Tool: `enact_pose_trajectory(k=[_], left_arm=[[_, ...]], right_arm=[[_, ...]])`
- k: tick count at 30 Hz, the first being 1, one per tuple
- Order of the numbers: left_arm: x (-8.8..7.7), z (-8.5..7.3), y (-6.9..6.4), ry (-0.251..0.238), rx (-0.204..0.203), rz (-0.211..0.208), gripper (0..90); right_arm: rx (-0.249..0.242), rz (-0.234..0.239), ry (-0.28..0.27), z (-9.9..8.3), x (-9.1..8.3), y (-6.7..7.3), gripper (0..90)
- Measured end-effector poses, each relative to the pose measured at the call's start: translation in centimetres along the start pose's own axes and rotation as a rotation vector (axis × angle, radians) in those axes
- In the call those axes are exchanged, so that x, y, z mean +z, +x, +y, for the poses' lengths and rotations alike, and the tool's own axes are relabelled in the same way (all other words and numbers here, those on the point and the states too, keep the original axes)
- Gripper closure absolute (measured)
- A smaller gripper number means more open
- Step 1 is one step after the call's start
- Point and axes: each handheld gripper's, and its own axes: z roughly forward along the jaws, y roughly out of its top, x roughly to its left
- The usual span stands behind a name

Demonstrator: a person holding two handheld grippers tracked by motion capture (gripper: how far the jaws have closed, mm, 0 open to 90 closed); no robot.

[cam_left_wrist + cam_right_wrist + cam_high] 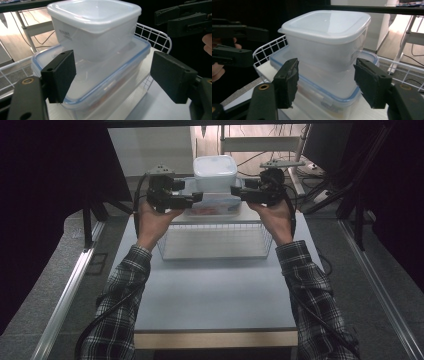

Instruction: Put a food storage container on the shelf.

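A white lidded tub (215,170) (95,25) (327,37) stands on top of a flat clear container with a blue-rimmed lid (212,206) (105,85) (332,92). My left gripper (197,197) (115,75) is at the flat container's left end, its jaws apart on either side of a corner, and the pads are not pressing on it. My right gripper (234,191) (329,83) stands open in the same way at the right end. Each gripper also shows in the other's view, the right gripper (185,20) and the left gripper (234,45).
A white wire basket (215,242) (155,37) (267,50) sits on the pale table (215,290), just in front of and around the stacked containers. Dark stands and cables flank the table. Both forearms in plaid sleeves reach in from the near edge.
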Motion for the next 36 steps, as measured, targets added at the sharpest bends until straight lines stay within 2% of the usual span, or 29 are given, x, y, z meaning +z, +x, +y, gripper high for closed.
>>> enact_pose_trajectory(k=[1,2,7,15,20,24,28,29,30,33,34,35,36], left_arm=[[0.0,-0.1,-0.1,-0.002,-0.002,-0.006,18.3],[-0.1,-0.3,-0.2,-0.003,0.004,-0.011,15.8],[-0.5,-0.9,-0.8,-0.012,0.009,-0.049,11.8],[-0.9,-2.6,-1.8,0.007,0.023,-0.081,7.6],[-1.1,-3.8,-2.5,0.037,0.05,-0.069,4.6],[-1.6,-4.9,-3.0,0.047,0.069,-0.08,3.1],[-2.2,-6.4,-3.8,0.061,0.099,-0.069,2.1],[-2.4,-6.8,-3.9,0.061,0.103,-0.07,1.9],[-2.7,-7.4,-4.1,0.062,0.103,-0.073,1.9],[-3.3,-9.1,-4.6,0.06,0.094,-0.087,1.9],[-3.5,-9.7,-4.7,0.06,0.091,-0.09,1.8],[-3.9,-10.9,-4.9,0.065,0.088,-0.077,1.8],[-3.9,-10.9,-4.9,0.065,0.088,-0.077,1.7]], right_arm=[[0.002,0.007,-0.001,-0.2,-0.2,0.0,33.0],[0.009,0.037,-0.004,-0.7,-0.5,-0.2,31.4],[0.017,0.052,-0.01,-1.5,-1.1,-0.3,29.4],[0.014,0.086,0.005,-3.2,-1.7,0.0,24.6],[-0.006,0.105,0.017,-4.1,-2.0,0.5,20.4],[-0.019,0.13,0.023,-4.9,-2.4,1.1,16.4],[-0.028,0.143,0.032,-6.0,-2.8,1.8,10.7],[-0.038,0.147,0.043,-6.8,-3.0,2.2,8.4],[-0.038,0.147,0.043,-6.8,-3.0,2.2,8.4],[-0.067,0.146,0.075,-8.3,-3.3,2.7,5.4],[-0.072,0.144,0.086,-8.8,-3.5,2.9,4.4],[-0.077,0.146,0.102,-10.0,-3.7,3.2,2.7],[-0.077,0.146,0.102,-10.0,-3.7,3.2,2.7]])
